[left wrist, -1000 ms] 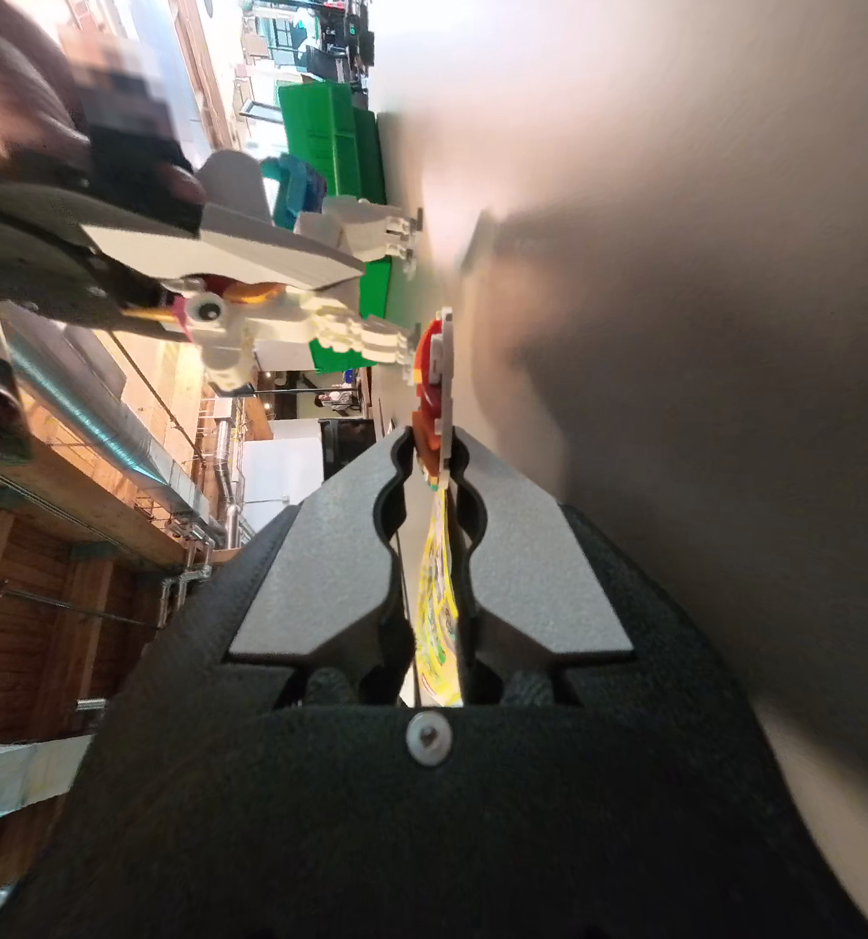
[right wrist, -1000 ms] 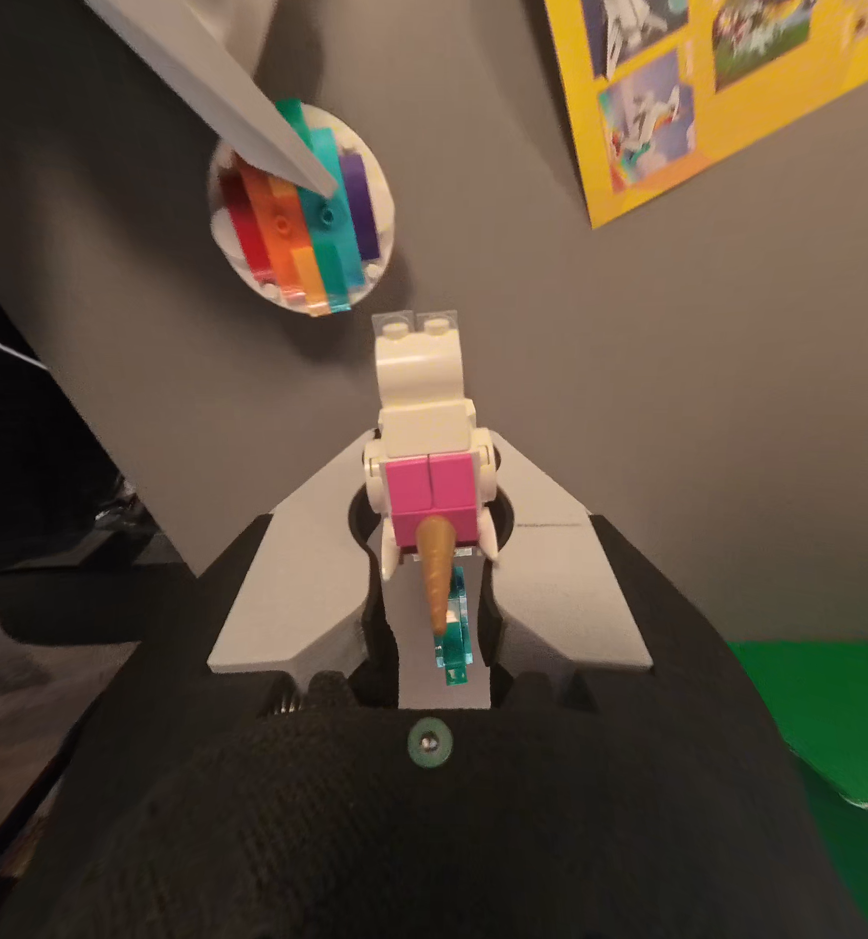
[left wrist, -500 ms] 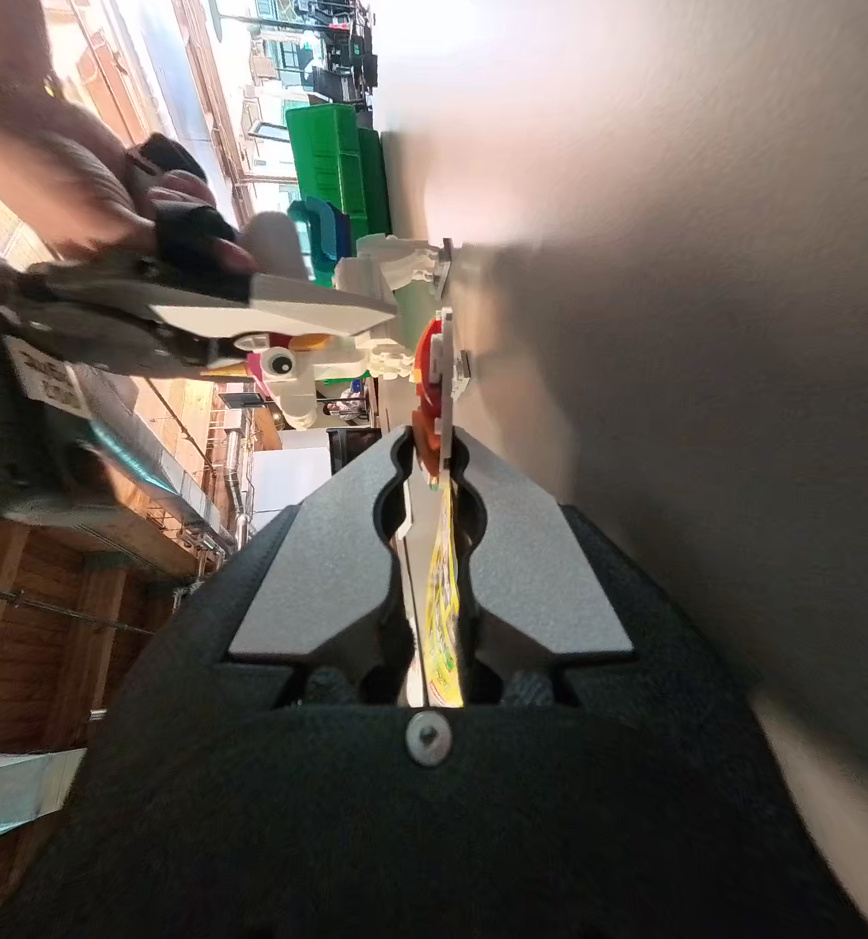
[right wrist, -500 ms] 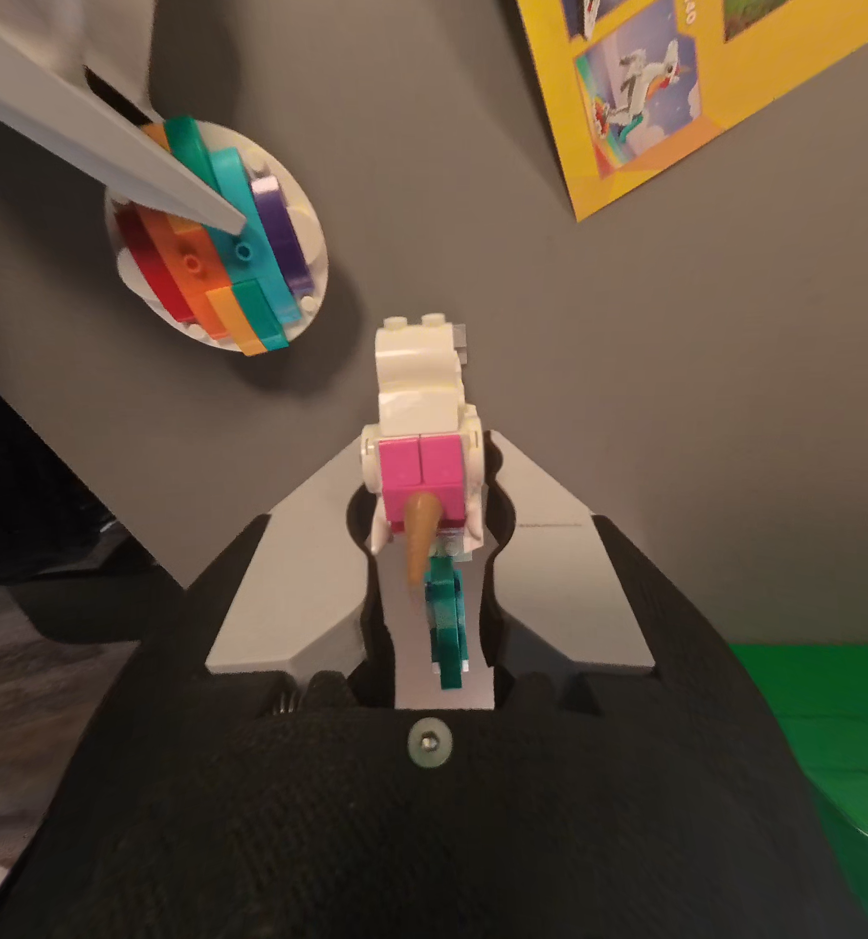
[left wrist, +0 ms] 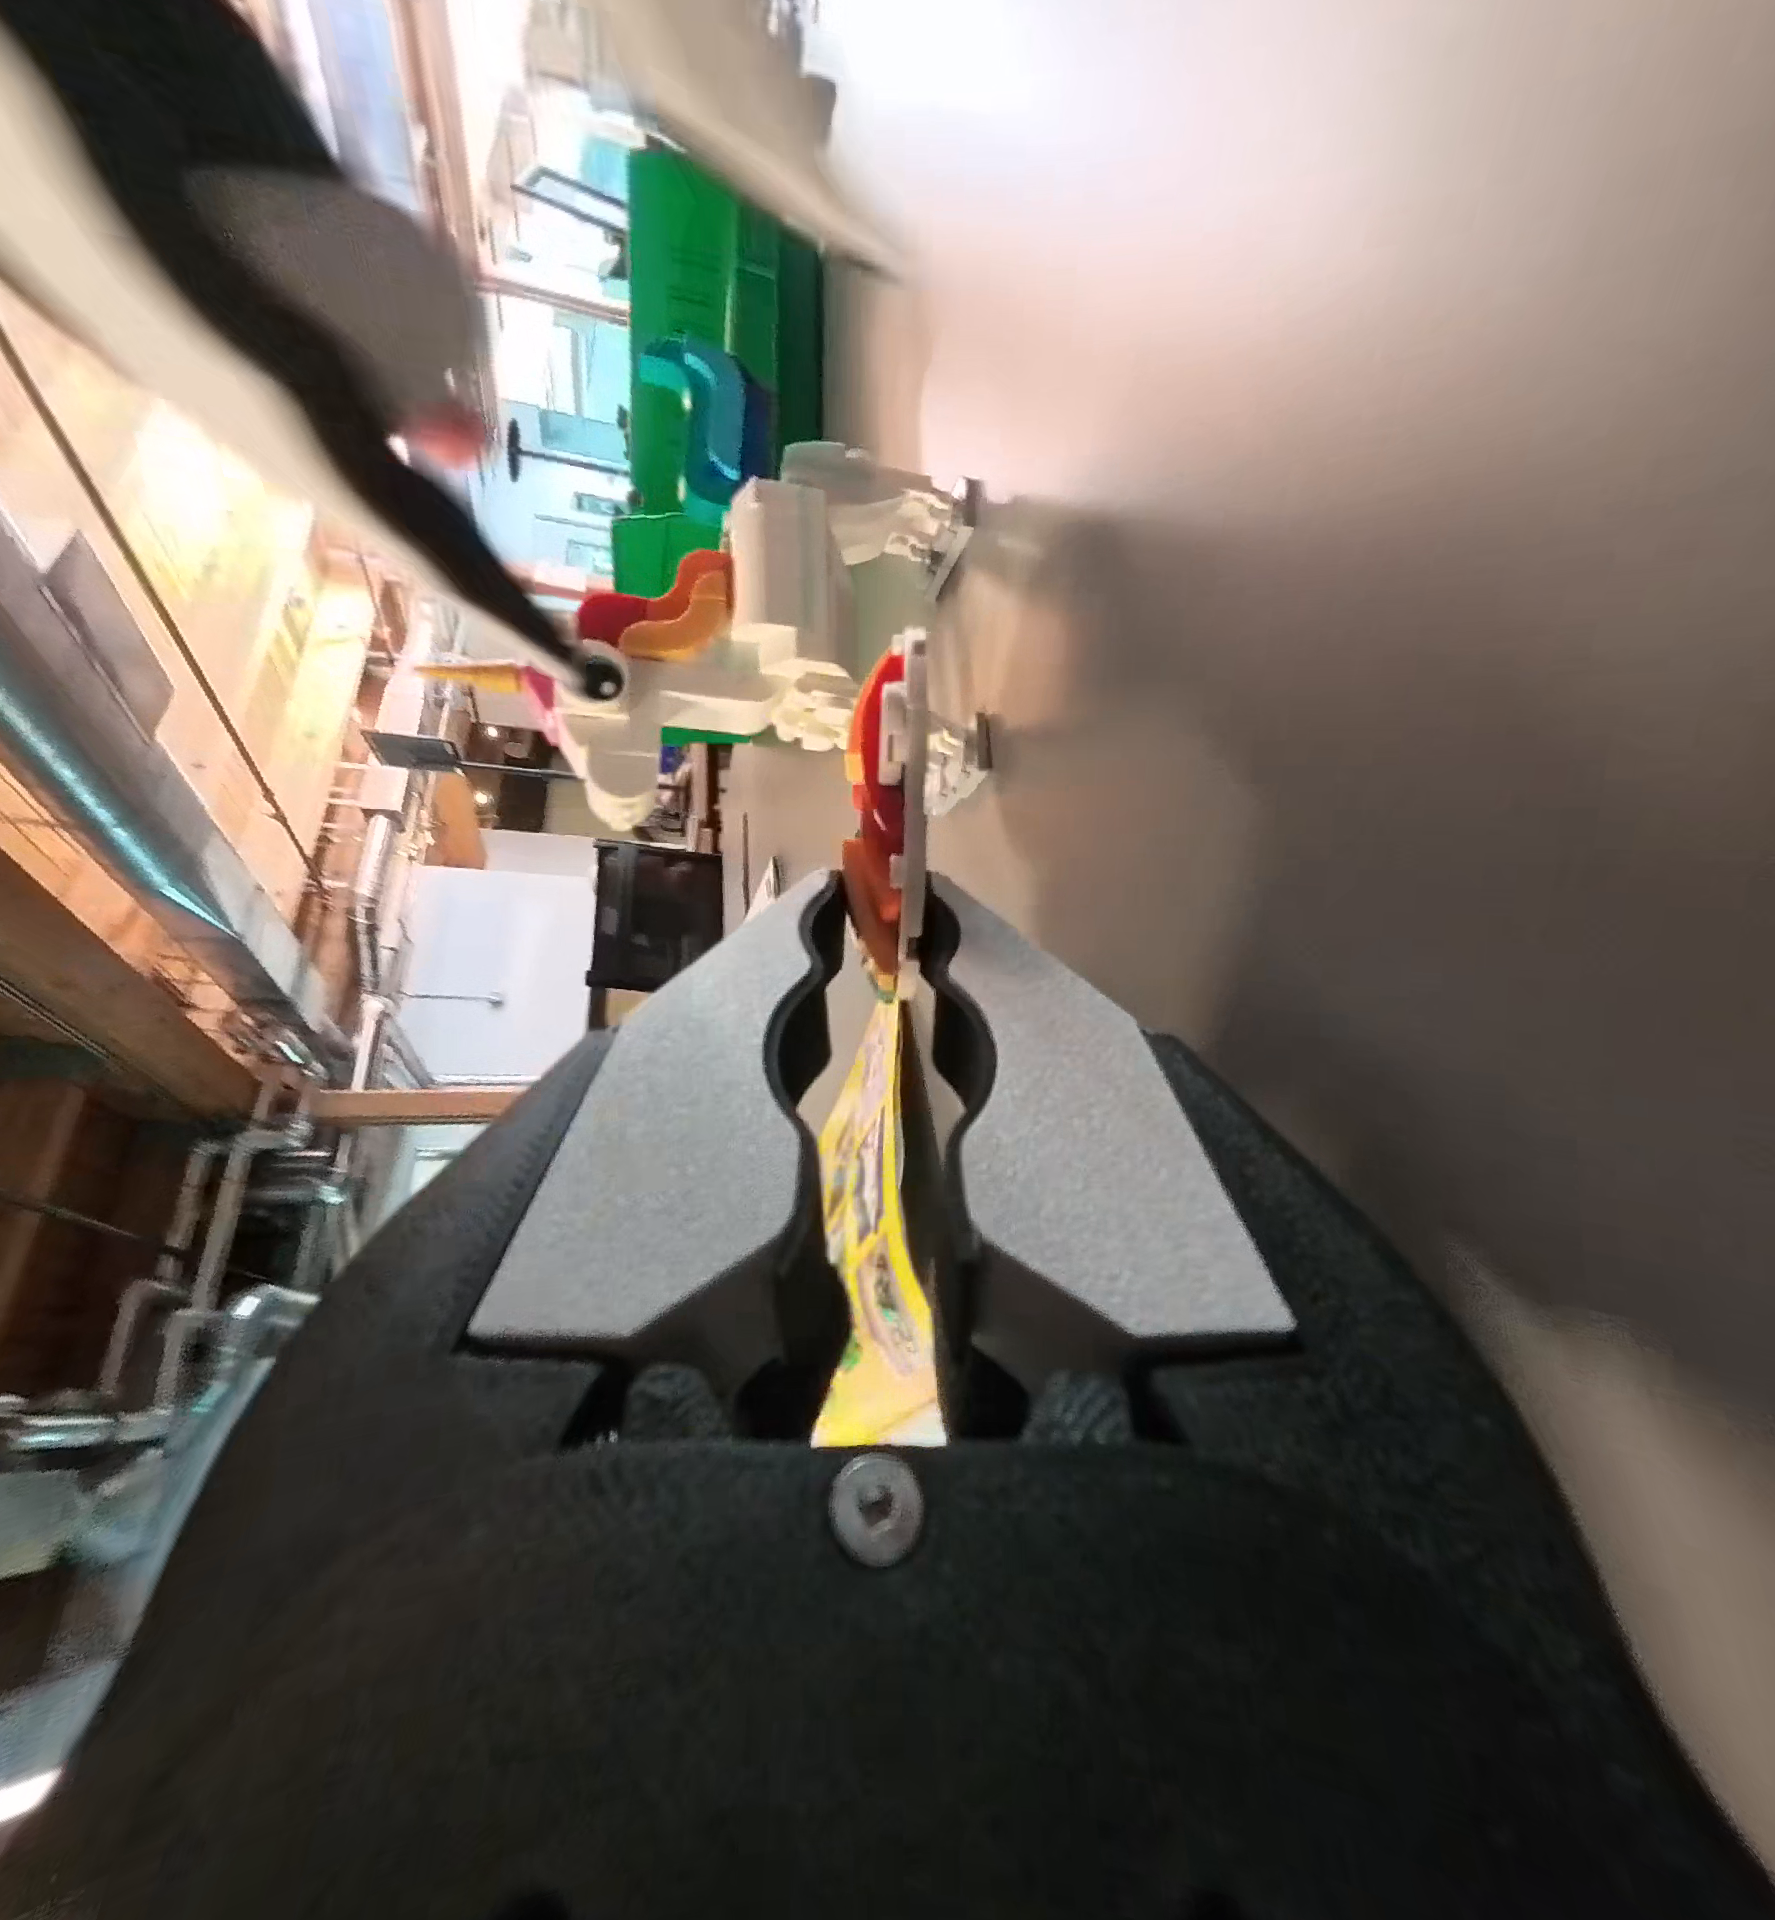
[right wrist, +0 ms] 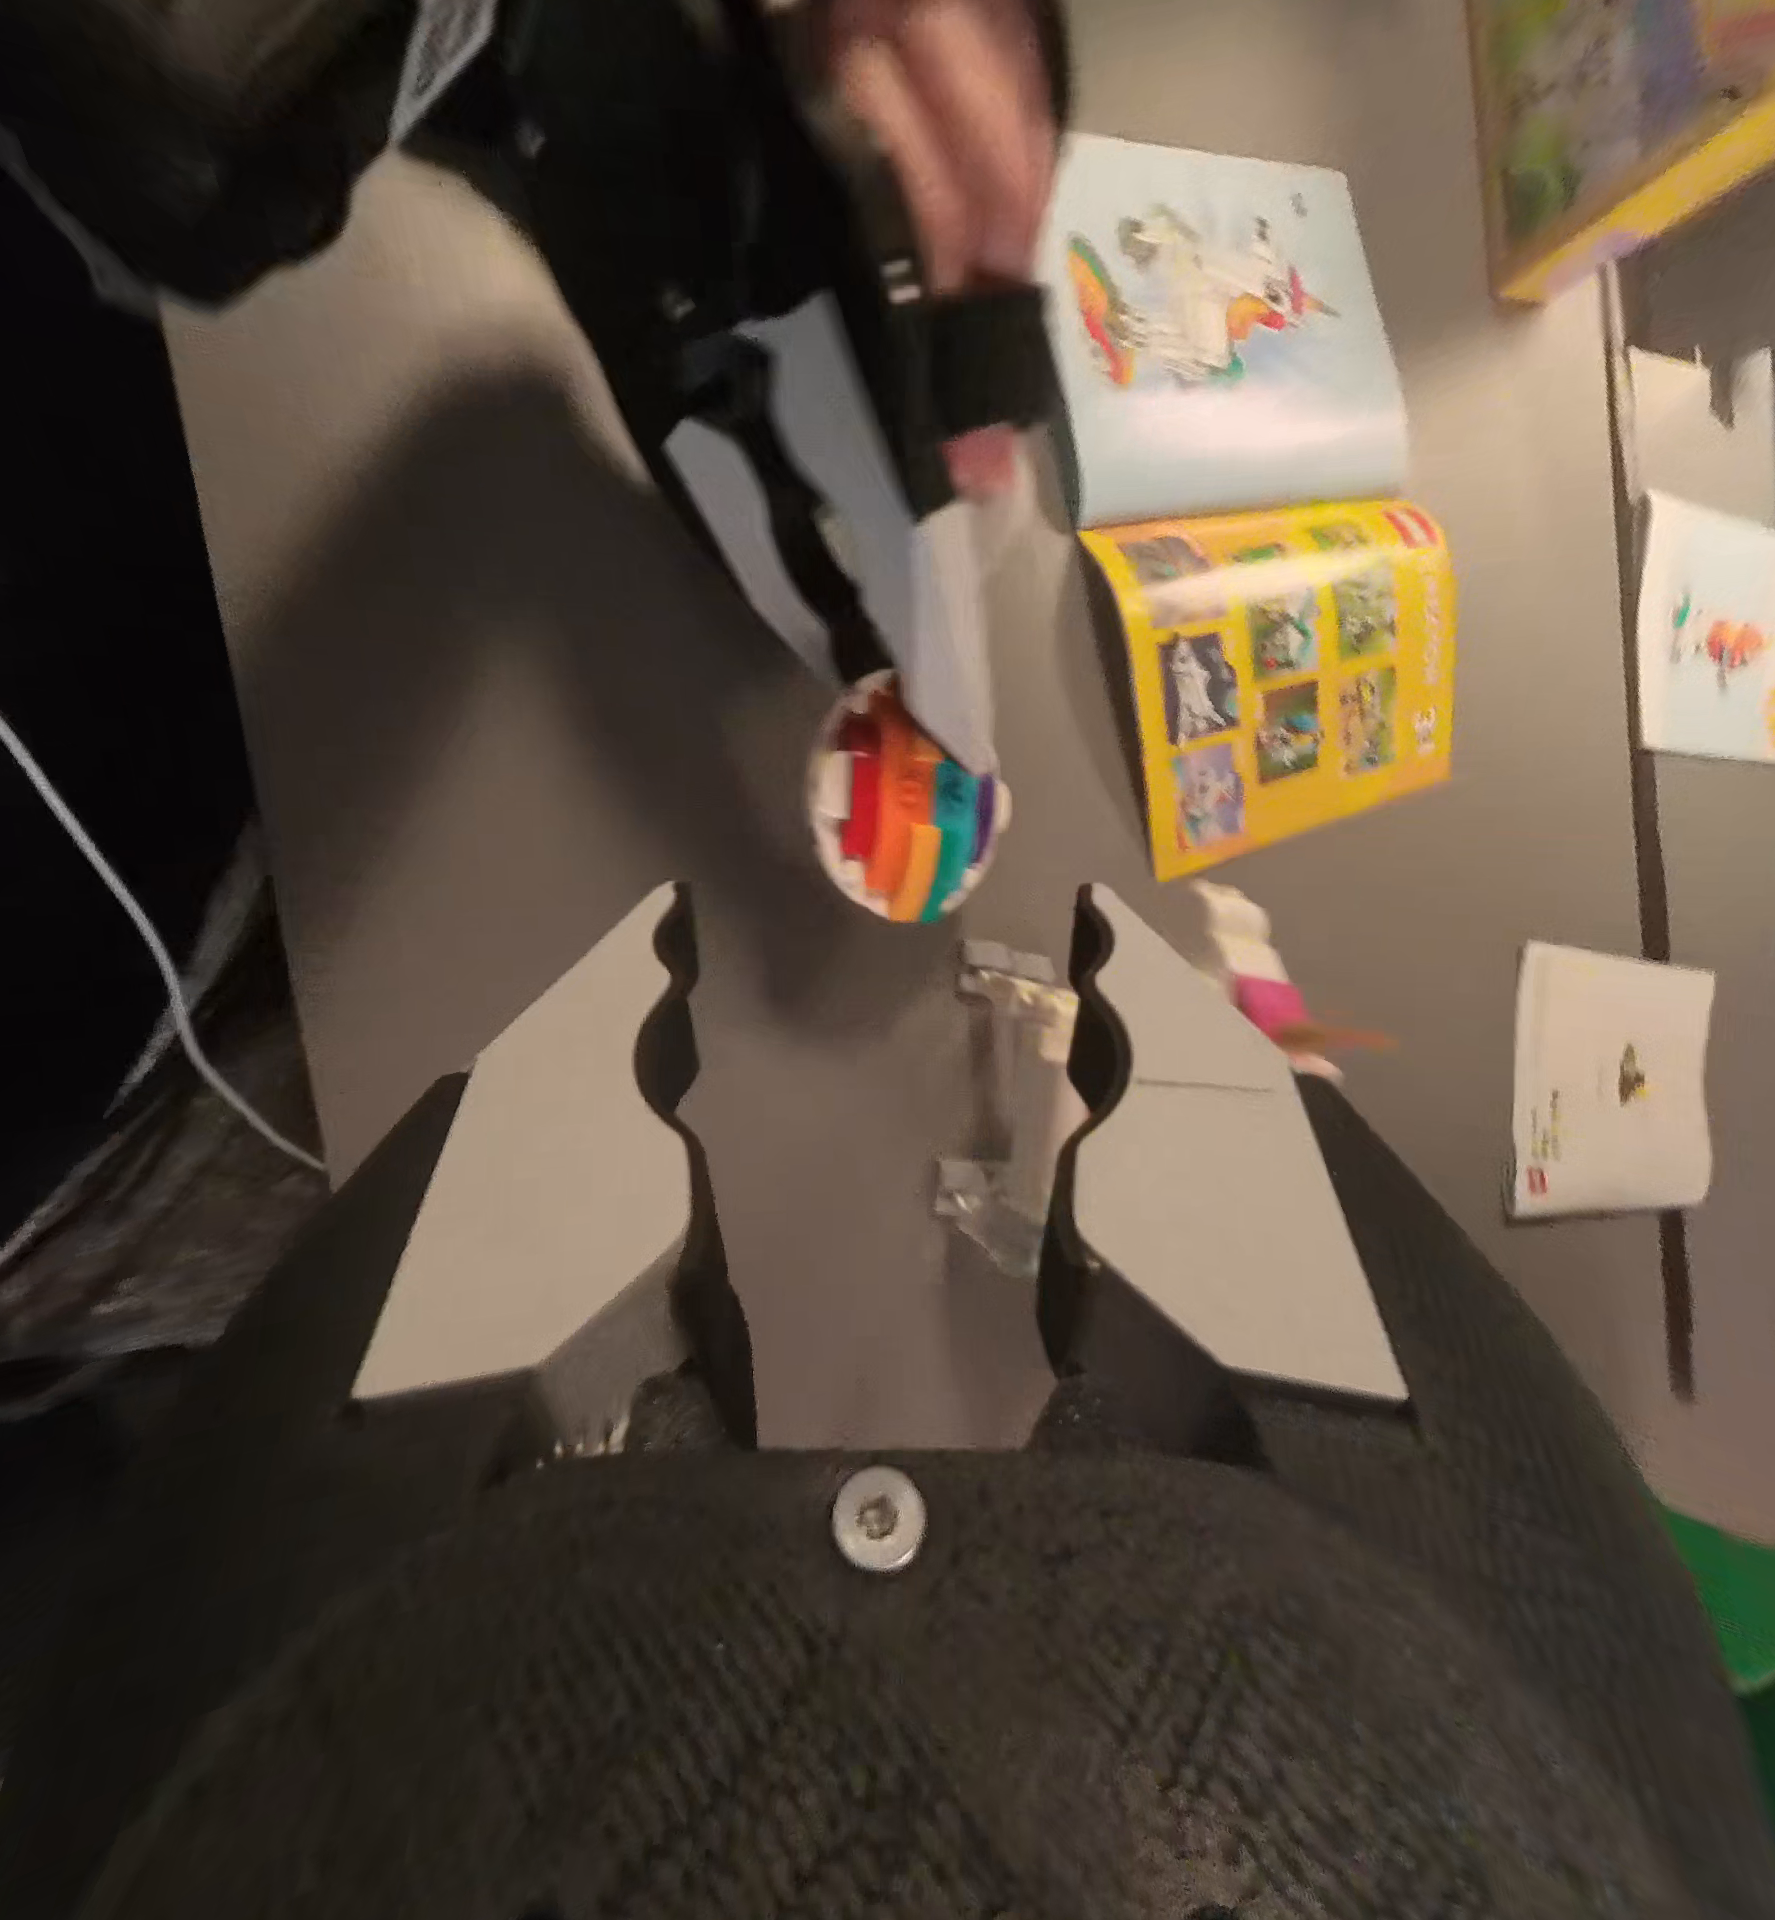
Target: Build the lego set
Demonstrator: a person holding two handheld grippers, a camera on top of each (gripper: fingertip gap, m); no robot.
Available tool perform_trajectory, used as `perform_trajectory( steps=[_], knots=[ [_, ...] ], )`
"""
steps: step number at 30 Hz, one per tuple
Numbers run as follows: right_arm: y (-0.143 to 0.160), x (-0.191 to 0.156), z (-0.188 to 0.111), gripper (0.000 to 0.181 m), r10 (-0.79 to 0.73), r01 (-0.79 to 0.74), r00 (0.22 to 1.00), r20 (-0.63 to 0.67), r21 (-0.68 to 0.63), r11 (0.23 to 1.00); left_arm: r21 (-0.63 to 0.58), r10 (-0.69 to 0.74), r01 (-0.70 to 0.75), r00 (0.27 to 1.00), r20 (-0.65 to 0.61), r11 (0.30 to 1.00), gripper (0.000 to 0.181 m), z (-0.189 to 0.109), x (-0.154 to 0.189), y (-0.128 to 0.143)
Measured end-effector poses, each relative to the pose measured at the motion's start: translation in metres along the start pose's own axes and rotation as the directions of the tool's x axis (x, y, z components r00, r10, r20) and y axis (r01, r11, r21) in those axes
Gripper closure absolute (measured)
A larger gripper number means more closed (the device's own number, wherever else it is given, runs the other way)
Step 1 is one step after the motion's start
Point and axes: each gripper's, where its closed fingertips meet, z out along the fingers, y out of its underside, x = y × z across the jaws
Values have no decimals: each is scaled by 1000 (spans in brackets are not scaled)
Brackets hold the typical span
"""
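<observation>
My left gripper (left wrist: 888, 894) is shut on the rim of a round white plate with rainbow bricks (left wrist: 888, 748), seen edge-on close to the grey table (left wrist: 1382, 727). In the right wrist view the same plate (right wrist: 909, 795) shows face-on, with the left gripper's fingers (right wrist: 924, 644) on its far edge. A white unicorn (left wrist: 758, 644) with a golden horn stands on the table just beyond the plate. My right gripper (right wrist: 878, 891) is open wide with nothing between its pads. The unicorn (right wrist: 1262, 997) is partly hidden behind its right finger. The right gripper (left wrist: 343, 312) shows blurred above the unicorn.
A yellow leaflet (right wrist: 1278, 696), a booklet with a unicorn picture (right wrist: 1226, 332) and two white booklets (right wrist: 1610, 1081), (right wrist: 1724, 634) lie on the table. A green bin (left wrist: 727, 312) stands at the far end. A person's hand (right wrist: 945, 135) holds the left gripper. Some 7 cm of space lies between my two pairs of fingers. Between my right fingertips and the unicorn (right wrist: 1262, 997) there is roughly 5 cm.
My right gripper has opened, let go of the unicorn, which now stands on the table, and pulled back. My left gripper stays shut on the rainbow plate.
</observation>
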Motion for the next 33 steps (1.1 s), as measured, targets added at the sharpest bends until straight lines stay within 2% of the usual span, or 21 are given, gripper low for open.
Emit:
perform_trajectory(
  steps=[2,4,7,9,11,14,18,22,24,25,28,29,33],
  knots=[
    [7,-3,21,106,-114,111,987,-113,-32,993,13,-36,36,999,-4,999,169,-1,-2,-2],
    [12,-2,36,119,-204,194,956,-211,-70,979,28,-66,66,998,-9,997,169,-2,-3,-5],
    [14,8,42,139,-281,255,894,-349,-118,960,51,-107,108,994,-22,993,169,-3,-4,-9],
    [13,14,41,163,-301,272,860,-412,-129,953,62,-140,142,990,-35,988,169,-3,-4,-11],
    [11,18,37,171,-285,260,842,-459,-118,958,88,-181,184,983,-34,979,168,-5,-8,-13],
    [13,22,32,171,-278,244,821,-499,-133,960,119,-213,212,977,-10,970,159,-9,-14,-17],
    [16,22,27,171,-307,261,795,-524,-162,952,104,-176,175,984,-2,979,169,-7,-12,-17],
    [19,17,29,171,-310,259,793,-525,-172,951,80,-158,159,987,-19,984,170,-5,-8,-17],
    [14,12,27,167,-285,270,821,-494,-105,957,77,-139,138,990,6,987,170,-6,-12,-17],
    [11,12,21,158,-248,256,845,-474,-49,965,74,-129,128,992,12,989,170,-6,-13,-17],
    [18,39,-10,102,-32,70,900,-436,72,995,90,-108,104,993,42,990,170,-7,-17,-20],
    [29,50,-16,91,36,-8,913,-406,70,998,91,-95,92,995,30,992,170,-7,-15,-21],
    [69,62,-11,93,169,-179,972,-162,-45,983,77,22,-23,1000,4,997,170,-4,0,-21]
  ],
)
